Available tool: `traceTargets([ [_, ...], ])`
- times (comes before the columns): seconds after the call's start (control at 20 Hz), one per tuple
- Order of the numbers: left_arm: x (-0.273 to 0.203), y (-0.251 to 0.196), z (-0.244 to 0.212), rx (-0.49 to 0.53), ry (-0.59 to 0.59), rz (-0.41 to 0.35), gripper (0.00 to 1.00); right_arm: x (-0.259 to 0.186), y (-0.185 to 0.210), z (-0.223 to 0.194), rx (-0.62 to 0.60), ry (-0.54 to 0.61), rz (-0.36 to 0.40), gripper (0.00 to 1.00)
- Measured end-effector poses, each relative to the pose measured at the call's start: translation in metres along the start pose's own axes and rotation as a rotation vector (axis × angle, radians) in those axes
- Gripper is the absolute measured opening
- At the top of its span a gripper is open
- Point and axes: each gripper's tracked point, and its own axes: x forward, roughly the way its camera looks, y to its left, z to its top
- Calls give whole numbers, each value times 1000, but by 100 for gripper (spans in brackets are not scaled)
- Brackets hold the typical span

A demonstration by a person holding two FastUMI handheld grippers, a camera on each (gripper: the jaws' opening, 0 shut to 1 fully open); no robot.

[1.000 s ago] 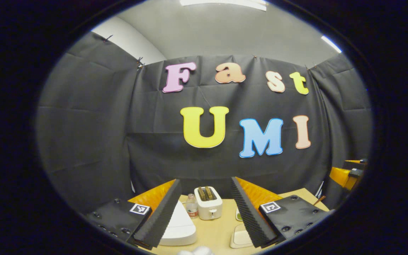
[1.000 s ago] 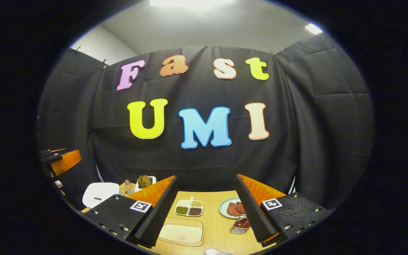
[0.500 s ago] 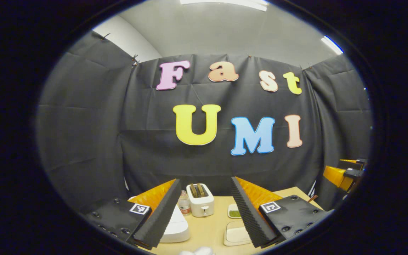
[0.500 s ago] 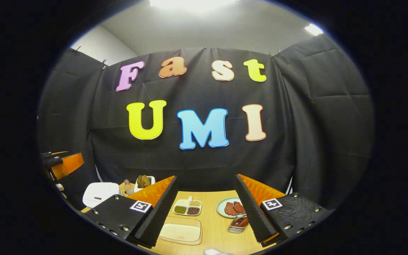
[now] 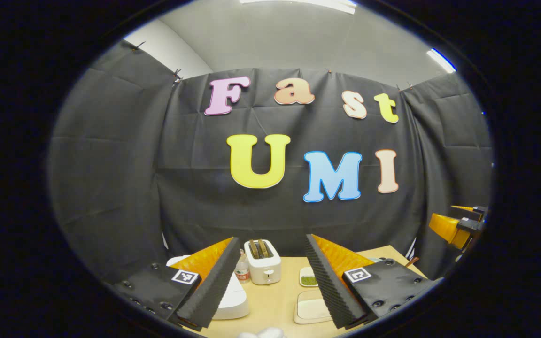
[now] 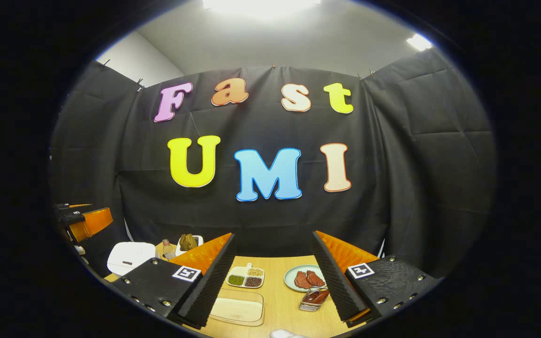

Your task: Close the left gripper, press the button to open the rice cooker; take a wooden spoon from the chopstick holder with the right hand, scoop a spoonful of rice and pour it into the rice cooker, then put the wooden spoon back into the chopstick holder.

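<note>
- The left claw (image 5: 270, 281) is seen released in the left gripper view, its two fingers spread wide apart and nothing held between them; it is raised above the table (image 5: 275, 300) and aimed level toward the back wall.
- The right claw (image 6: 273, 281) is likewise seen released in the right gripper view, fingers spread and nothing gripped, held above the table (image 6: 282, 300) and pointed at the back wall.
- The left claw is also noted at the far left edge of the right gripper view (image 6: 85, 223), and the right claw at the far right edge of the left gripper view (image 5: 458, 227); both are held clear of the table.
- The white rice cooker (image 5: 233, 300) is found on the table just behind the left claw's left finger, its lid down; it is also seen at the left in the right gripper view (image 6: 127, 256).
- Beyond the rice cooker a small bottle (image 5: 242, 270) and a white toaster (image 5: 263, 267) are recorded, standing side by side.
- A shallow tray (image 6: 237, 310) is observed near the right claw; behind it a divided dish of grains (image 6: 246, 278), a plate of meat (image 6: 305, 278) and a small metal container (image 6: 314, 299).
- The table is of light wood; the booth is hung with black cloth under a grey ceiling with lit panels.
- The chopstick holder and wooden spoon cannot be identified with certainty.
</note>
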Motion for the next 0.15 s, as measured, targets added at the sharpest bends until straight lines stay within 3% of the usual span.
traceTargets([
  [0.15, 1, 3, -2, 3, 1, 6, 98, 0, 2, -1, 4, 5, 1, 98],
])
